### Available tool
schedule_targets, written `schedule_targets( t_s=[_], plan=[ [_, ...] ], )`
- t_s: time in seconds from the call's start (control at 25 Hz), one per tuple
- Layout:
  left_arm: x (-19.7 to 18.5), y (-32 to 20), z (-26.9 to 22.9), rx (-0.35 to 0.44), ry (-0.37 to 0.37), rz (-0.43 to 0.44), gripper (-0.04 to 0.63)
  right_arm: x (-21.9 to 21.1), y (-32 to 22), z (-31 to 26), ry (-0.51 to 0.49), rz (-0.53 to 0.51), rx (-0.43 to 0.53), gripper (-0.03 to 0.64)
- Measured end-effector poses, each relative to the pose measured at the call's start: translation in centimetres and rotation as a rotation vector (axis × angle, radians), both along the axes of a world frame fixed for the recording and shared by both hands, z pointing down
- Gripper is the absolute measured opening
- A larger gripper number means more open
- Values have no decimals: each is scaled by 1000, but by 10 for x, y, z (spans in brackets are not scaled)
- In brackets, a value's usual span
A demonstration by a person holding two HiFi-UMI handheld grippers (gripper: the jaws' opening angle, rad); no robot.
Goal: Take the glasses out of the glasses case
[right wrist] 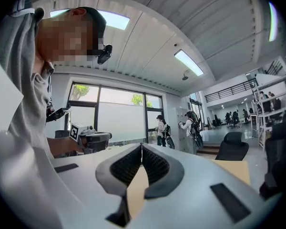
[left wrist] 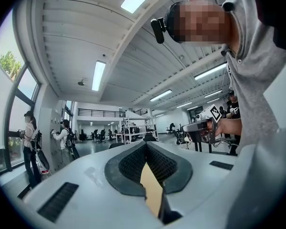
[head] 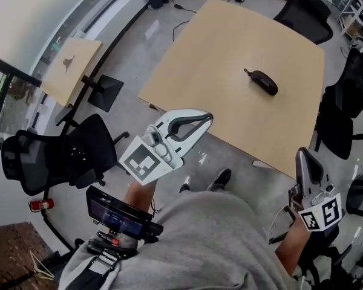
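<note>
The glasses case (head: 263, 82) is laid slantwise near the table's (head: 230, 47) right edge, beyond the left gripper (head: 202, 119), judged nearer, and the right gripper (head: 306, 162), both closed empty.

Left gripper (head: 206, 119) held level in front of the torso, jaws together, nothing between them. Right gripper (head: 305, 156) level at the right side, jaws together, empty.

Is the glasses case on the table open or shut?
Shut. The case lies on the table as one closed dark oval, with no lid raised and no gap showing.
</note>
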State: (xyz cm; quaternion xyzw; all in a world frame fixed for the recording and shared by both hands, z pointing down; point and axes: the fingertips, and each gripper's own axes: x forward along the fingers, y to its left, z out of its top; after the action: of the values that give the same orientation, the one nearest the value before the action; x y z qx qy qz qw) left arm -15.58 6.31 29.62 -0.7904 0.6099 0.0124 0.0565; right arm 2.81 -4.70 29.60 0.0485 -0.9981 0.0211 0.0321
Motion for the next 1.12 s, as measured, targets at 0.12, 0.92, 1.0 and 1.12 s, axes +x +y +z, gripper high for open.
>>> schedule_targets(
  t_s=[0.12, 0.92, 1.0, 1.12],
  plan=[
    [2, -33, -5, 7, 2, -17, 5, -1, -35, -5, -4, -20, 3, 8],
    [-3, -203, 27, -51, 15, 87, 5, -1, -184, 29, 15, 79, -39, 8],
    [-10, -224, 26, -37, -2, 112, 5, -7, -197, 28, 16, 97, -37, 8],
    [-23, -249, 24, -10, -32, 143, 6, -17, -210, 24, 17, 105, -33, 8]
  ],
)
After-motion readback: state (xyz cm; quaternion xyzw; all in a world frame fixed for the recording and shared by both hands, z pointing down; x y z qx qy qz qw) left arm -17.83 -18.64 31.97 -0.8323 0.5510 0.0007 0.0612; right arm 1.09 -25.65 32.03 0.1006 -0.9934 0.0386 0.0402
